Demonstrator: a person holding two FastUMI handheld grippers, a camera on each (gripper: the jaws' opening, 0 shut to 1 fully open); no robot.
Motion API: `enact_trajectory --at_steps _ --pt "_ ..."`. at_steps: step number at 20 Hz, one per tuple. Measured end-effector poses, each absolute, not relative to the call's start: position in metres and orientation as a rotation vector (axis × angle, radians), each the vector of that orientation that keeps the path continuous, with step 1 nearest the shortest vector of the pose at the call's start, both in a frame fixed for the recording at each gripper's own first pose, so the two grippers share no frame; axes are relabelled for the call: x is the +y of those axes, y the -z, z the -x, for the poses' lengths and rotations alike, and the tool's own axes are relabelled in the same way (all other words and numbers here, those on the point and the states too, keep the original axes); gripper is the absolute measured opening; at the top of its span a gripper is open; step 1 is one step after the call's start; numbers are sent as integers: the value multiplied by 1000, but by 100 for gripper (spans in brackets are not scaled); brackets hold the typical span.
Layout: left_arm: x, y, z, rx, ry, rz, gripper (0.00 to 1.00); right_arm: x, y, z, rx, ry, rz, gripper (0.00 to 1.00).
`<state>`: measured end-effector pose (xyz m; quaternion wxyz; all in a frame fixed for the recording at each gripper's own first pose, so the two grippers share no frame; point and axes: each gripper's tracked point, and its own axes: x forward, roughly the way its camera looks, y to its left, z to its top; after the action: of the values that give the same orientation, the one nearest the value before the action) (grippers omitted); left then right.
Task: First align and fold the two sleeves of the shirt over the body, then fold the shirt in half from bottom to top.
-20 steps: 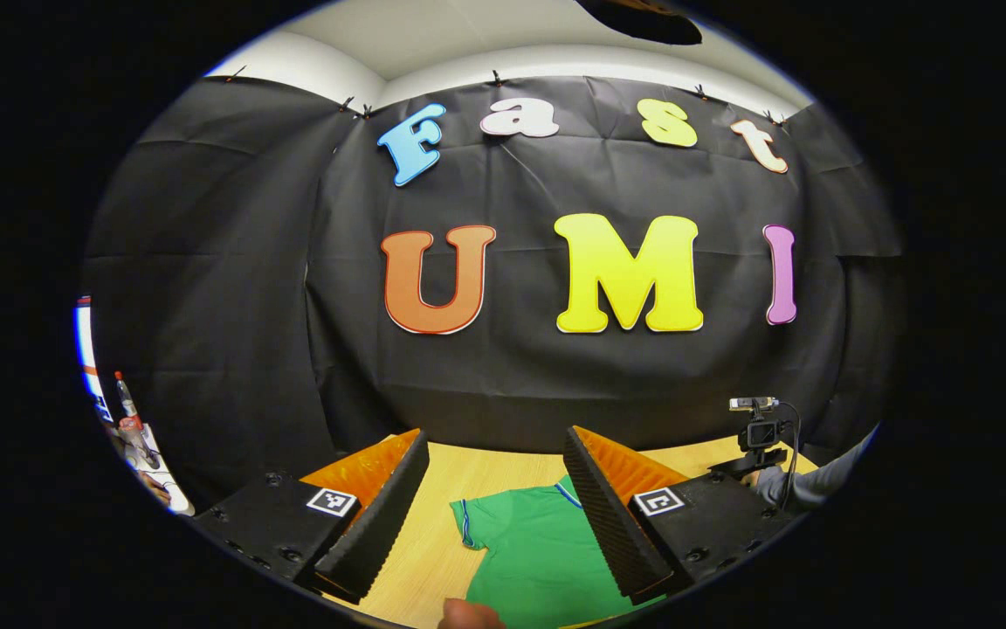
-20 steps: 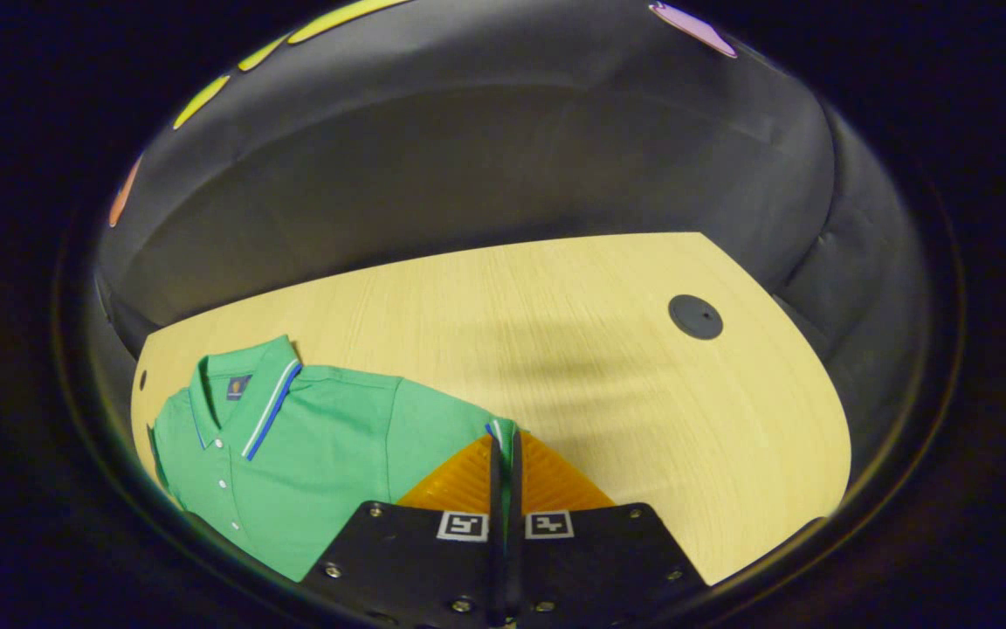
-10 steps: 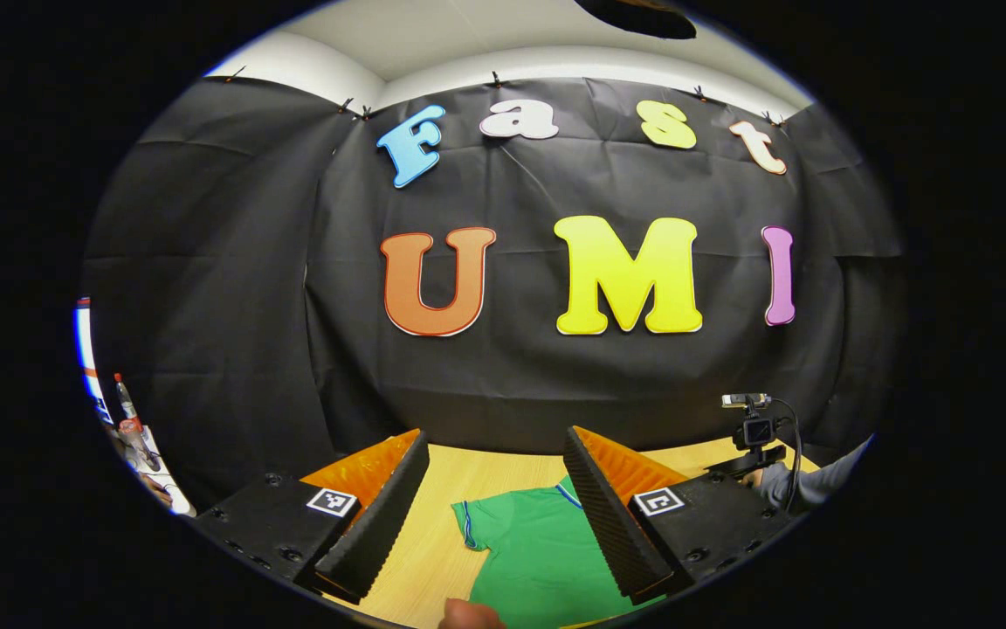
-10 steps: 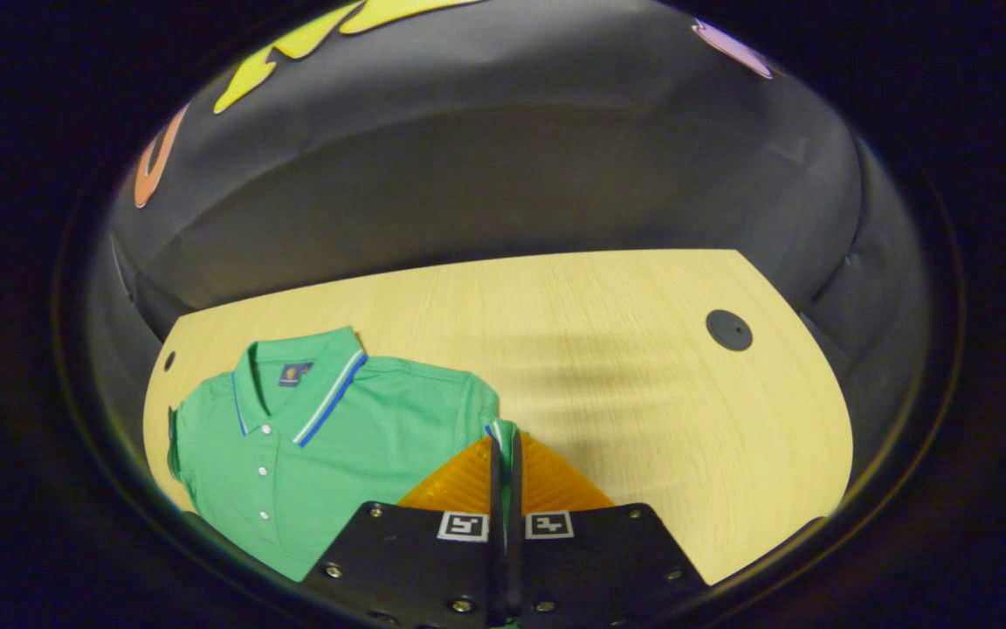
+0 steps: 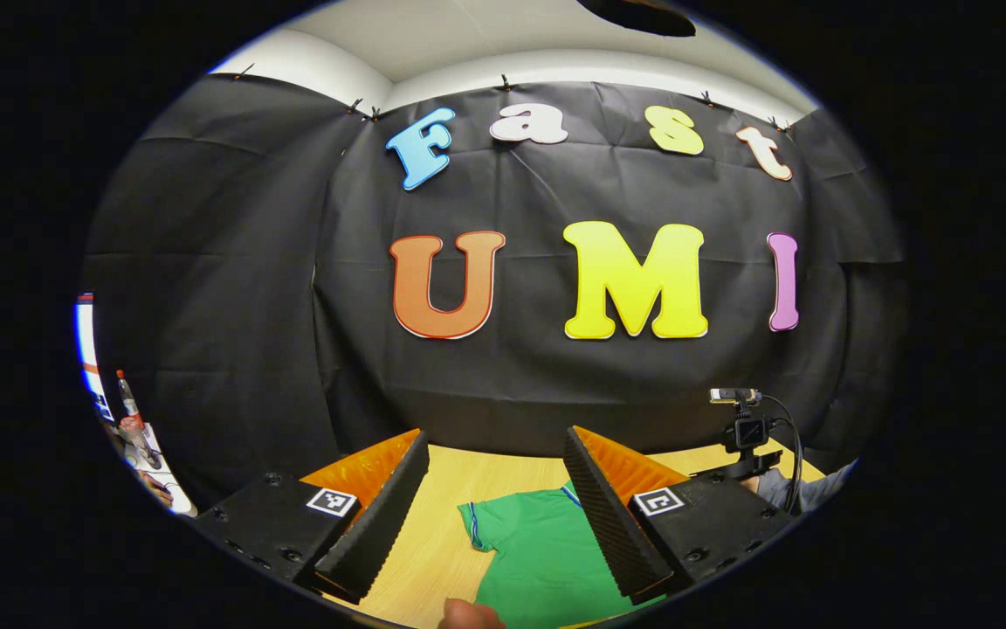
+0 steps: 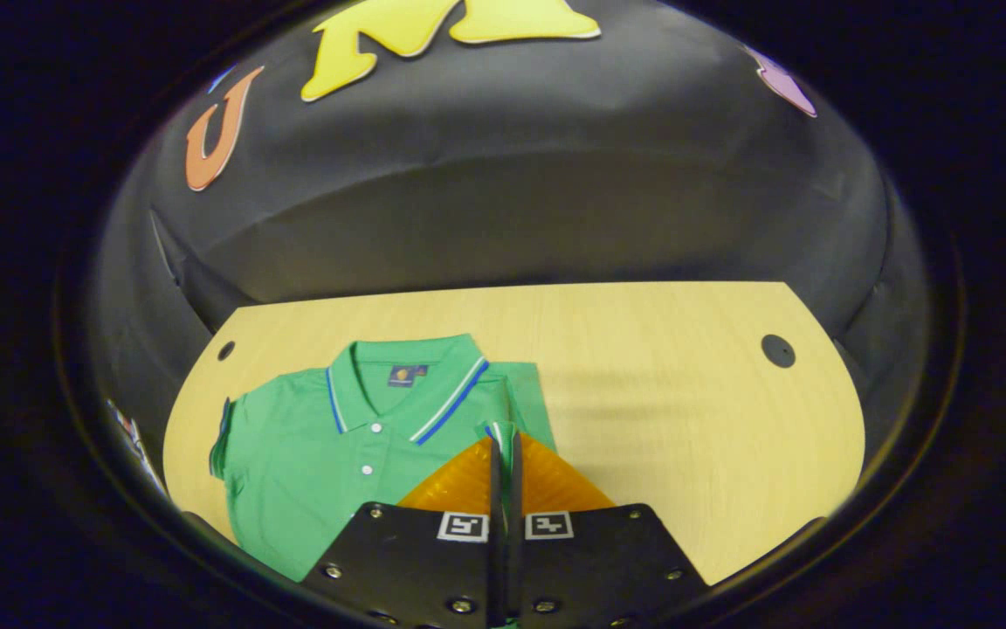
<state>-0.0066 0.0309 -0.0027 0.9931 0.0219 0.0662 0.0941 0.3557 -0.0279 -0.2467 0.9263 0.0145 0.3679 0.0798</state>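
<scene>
left gripper view: left gripper [image 5: 496, 489] held up high, jaws wide apart, nothing between the fingers. green shirt [image 5: 547, 559] lying flat on the wooden table [image 5: 451, 542], low down past the jaws, part of it hidden behind the one finger on the side. one sleeve [image 5: 477, 524] spread out flat between the two fingers, not folded yet. other gripper's rig [image 5: 747, 428] farther off to the side, with a bit of grey sleeve of the person [image 5: 804, 489] beside it.

right gripper view: right gripper [image 6: 503, 454] with jaws pressed together, clamped on the striped cuff [image 6: 500, 431] of a sleeve, poking up just past the fingertips. shirt [image 6: 320, 445] off to the side of the jaws, collar [image 6: 407, 393] pointing away, buttons facing up. bare table [image 6: 695, 419] on the other side.

looks like the first sleeve fold, about halfway over. next: carry the cuff across onto the body, lay it flat and straight, then let go. after that, reach down for the flat sleeve with the open jaws
</scene>
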Motion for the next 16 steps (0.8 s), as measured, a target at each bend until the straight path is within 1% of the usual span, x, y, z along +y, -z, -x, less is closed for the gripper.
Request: enact_trajectory --at_steps 6,9,10,11,12,13,14,16 --pt "41 3 11 131 -213 -48 99 6 265 -339 789 -210 -1 1" --pt "45 3 12 130 -222 -51 99 10 270 -340 796 -202 13 1" --pt "46 4 13 131 -225 -50 99 12 276 -338 812 -203 2 2" --pt "47 4 12 135 -226 -47 99 16 278 -330 846 -229 -15 7" --pt "48 7 12 142 -227 -44 99 16 290 -330 870 -226 -7 36" --pt "47 10 11 148 -224 -42 99 11 285 -322 852 -216 -3 66" --pt "47 10 12 150 -223 -42 99 12 286 -330 828 -214 -12 95" --pt "47 14 8 151 -217 -43 99 11 279 -331 788 -214 -12 95"
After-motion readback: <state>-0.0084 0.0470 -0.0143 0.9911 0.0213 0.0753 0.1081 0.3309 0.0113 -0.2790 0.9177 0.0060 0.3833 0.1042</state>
